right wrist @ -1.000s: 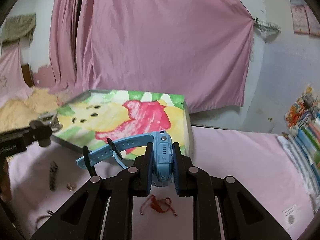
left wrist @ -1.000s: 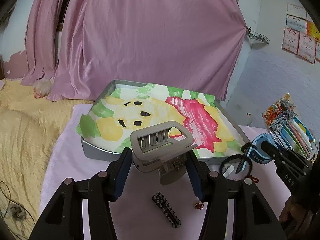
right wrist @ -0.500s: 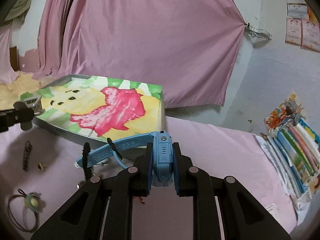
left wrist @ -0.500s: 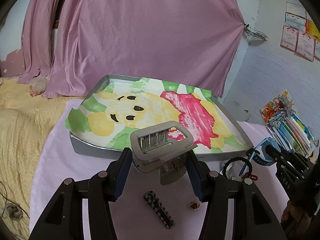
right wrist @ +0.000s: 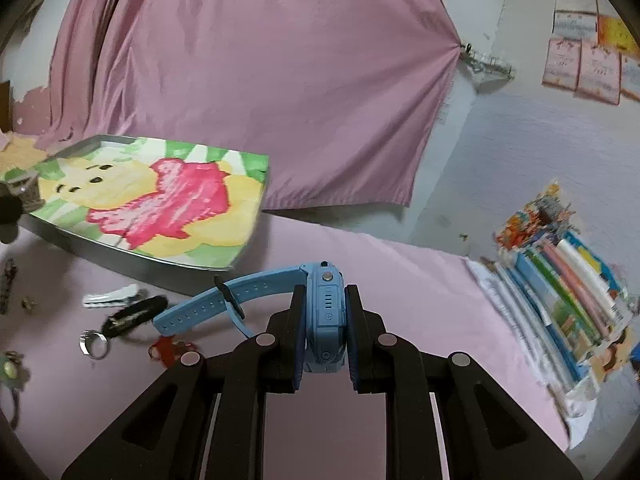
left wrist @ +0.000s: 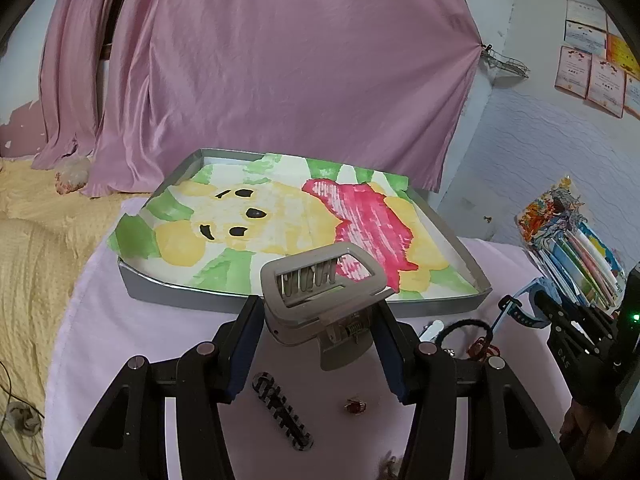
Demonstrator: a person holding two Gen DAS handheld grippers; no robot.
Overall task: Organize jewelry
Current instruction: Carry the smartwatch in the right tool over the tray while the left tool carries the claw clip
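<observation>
Pink cloth covers the table where a jewelry sort is under way. Left claw (left wrist: 320, 320) pinches a grey hair clip (left wrist: 320, 284) just short of the tray (left wrist: 456, 304); right claw (right wrist: 325, 320) squeezes a blue watch (right wrist: 324, 312), its strap trailing left. Loose below lie a barrette (left wrist: 282, 412), ring (right wrist: 95, 344) and hair tie (right wrist: 132, 316). Likely risks: the dangling strap snagging those pieces, or the clip striking the tray's near wall. Open room lies over the tray.
</observation>
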